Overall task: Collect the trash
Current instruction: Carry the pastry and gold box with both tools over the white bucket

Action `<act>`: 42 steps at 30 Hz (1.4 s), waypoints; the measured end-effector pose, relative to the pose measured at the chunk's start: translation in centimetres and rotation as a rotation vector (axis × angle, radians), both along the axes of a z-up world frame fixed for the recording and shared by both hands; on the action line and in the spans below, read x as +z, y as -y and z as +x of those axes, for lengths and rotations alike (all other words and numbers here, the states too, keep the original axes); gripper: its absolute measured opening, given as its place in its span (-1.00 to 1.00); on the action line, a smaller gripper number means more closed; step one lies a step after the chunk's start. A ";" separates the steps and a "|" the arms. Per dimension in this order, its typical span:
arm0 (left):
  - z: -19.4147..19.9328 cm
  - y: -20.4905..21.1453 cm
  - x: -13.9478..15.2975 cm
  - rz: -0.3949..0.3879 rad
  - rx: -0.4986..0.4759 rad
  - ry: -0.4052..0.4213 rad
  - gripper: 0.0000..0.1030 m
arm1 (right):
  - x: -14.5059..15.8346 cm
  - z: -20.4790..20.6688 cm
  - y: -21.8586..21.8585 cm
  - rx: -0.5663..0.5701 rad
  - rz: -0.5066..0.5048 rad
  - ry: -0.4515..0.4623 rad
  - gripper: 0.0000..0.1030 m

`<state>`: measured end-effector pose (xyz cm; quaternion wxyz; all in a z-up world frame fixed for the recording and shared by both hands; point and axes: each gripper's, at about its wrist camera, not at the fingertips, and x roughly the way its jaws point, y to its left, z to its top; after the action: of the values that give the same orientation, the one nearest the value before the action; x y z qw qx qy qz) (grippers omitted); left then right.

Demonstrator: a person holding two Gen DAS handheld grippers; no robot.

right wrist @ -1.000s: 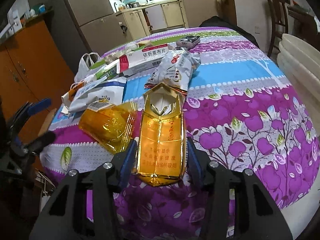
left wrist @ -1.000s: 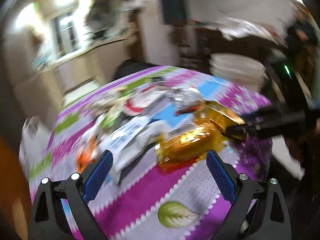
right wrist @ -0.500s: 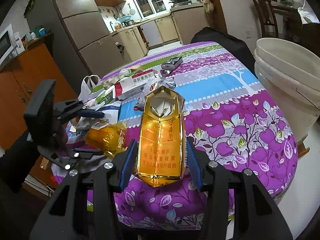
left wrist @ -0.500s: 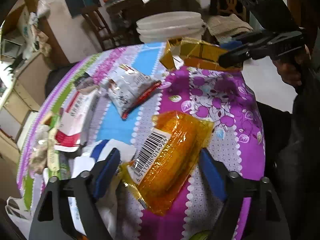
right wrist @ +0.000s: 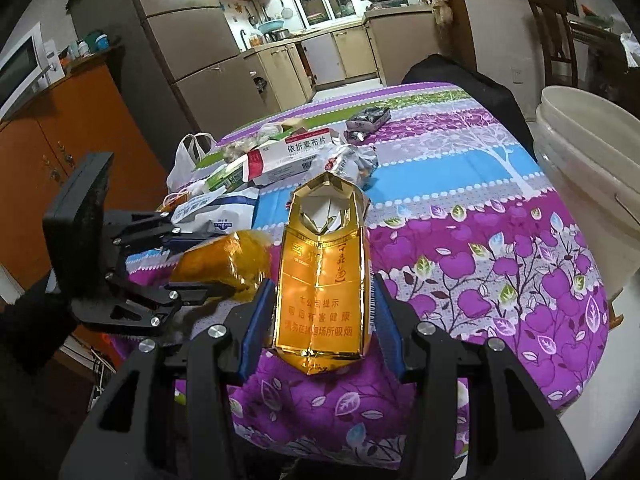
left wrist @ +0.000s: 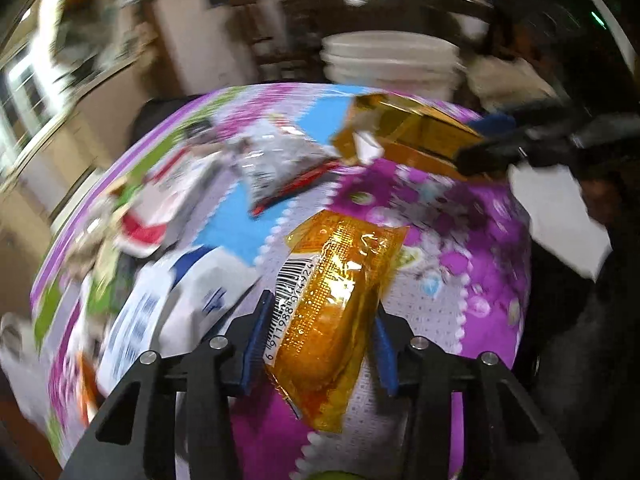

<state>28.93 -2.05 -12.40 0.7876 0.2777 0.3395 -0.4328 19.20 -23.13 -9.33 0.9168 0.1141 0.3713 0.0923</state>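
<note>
Since half a second ago your left tongs (left wrist: 320, 344) have narrowed onto the wrapper (left wrist: 336, 304), pinching it over the bench (left wrist: 460, 312). Right view: your right tongs (right wrist: 320, 320) remain clamped on the carton (right wrist: 322, 276), lifted above the bench, bucket (right wrist: 592, 184) to the right.

table (right wrist: 472, 256): purple patterned cloth; on it: medicine box (right wrist: 290, 156); silver snack bag (right wrist: 354, 162); white pouch (right wrist: 218, 210)
</note>
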 end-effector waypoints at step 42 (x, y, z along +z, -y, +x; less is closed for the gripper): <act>0.0 -2.5 11.4 -0.210 0.867 0.252 -0.12 | 6.2 0.8 -4.4 0.035 -0.147 0.226 -0.10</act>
<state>28.88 0.44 -1.03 0.9549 0.0792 0.2801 -0.0585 19.96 -18.72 -3.09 0.9571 0.0288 0.2731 0.0929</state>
